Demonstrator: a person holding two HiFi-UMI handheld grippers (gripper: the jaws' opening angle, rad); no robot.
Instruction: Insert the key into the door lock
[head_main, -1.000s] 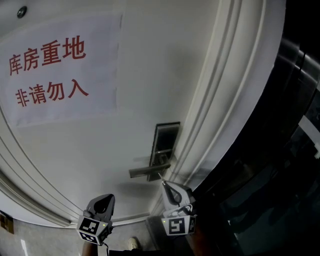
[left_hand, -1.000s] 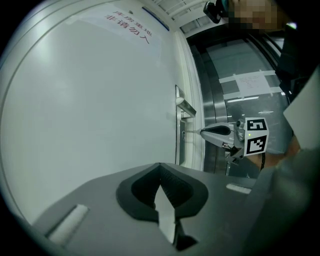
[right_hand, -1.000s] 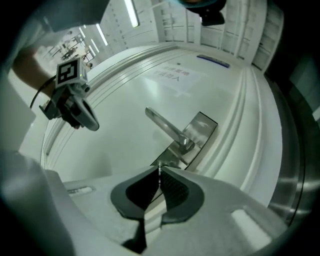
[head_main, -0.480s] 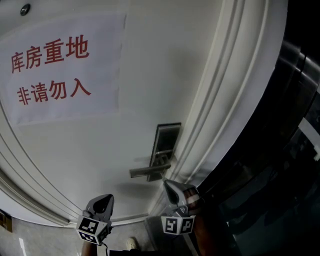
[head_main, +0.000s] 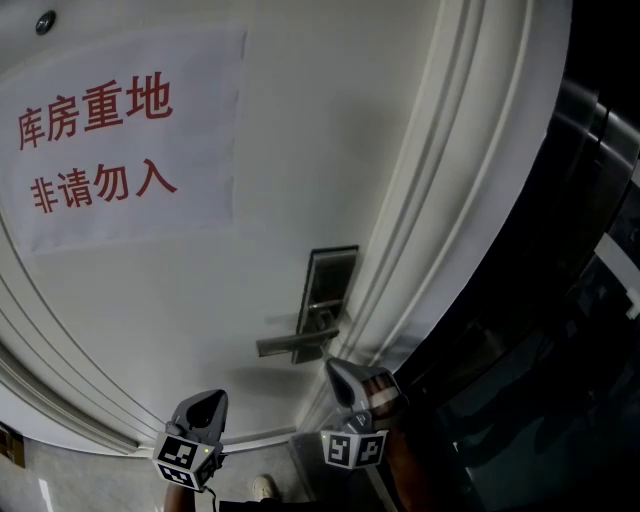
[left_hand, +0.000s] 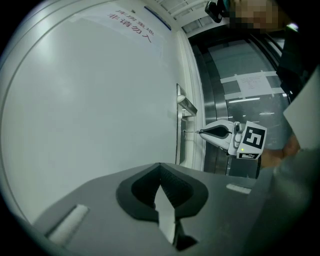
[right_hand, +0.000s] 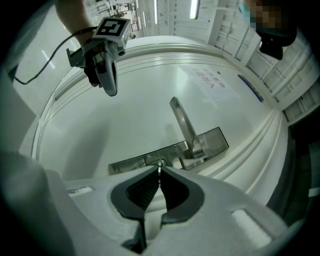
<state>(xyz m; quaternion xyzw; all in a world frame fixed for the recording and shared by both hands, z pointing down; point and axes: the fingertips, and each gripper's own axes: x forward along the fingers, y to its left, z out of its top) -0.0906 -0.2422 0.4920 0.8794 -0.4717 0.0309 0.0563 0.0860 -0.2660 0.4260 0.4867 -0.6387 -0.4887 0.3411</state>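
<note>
Silver and thin, the small metal key (right_hand: 160, 168) is pinched tight between the jaws of the right gripper (right_hand: 159, 172). The key's tip sits at the round keyhole (right_hand: 161, 162) in the long shiny metal lock plate (right_hand: 212, 141) on the big white door (head_main: 300, 130). The right gripper points flat at the door, just under the grey metal lever handle (head_main: 290, 345). Its cube with the black and white square faces back at the person. A hand (left_hand: 282, 150) holds it from behind.

In the head view, the left gripper (head_main: 214, 397) hangs lower and to the left, well apart from the lock. It points at the plain part of the door and touches nothing. Its jaws are pressed together with nothing between them.

High on the door is a white paper sign with red letters (head_main: 120, 140). To the right of the door frame is a dark glass wall (head_main: 580, 300).
</note>
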